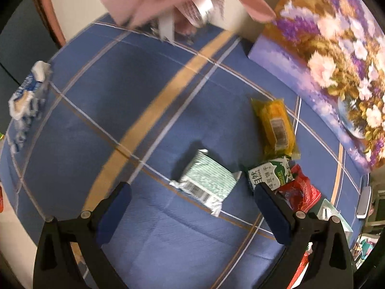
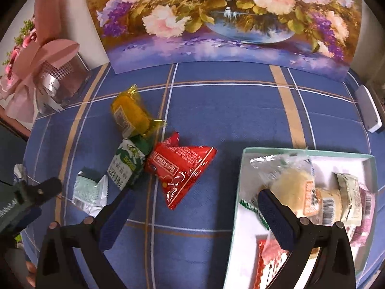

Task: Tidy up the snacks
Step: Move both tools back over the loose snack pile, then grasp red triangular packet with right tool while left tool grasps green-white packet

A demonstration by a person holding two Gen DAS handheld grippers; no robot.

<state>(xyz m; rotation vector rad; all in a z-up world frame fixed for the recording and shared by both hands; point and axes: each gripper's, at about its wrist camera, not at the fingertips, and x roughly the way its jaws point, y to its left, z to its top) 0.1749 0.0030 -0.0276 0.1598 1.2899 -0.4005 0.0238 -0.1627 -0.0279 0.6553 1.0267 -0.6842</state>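
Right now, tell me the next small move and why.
Probably lower the open left gripper onto the pale green packet lying between its fingers. It lies loose on the blue cloth, while the box already holds other snacks.

left claw (image 1: 192,192) gapes empty above the mint packet (image 1: 205,183) on blue cloth (image 1: 120,110).

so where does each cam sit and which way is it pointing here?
Left wrist: on the left gripper, fingers open, angled down over the blue plaid tablecloth at the pale green packet; only its own fingers show.
Right wrist: on the right gripper, fingers open, facing the flower painting, straddling the red triangular packet and the white box; the left gripper shows at its left edge.
Shared: pale green, yellow, green-and-white and red packets, painting, pink-ribboned gift.
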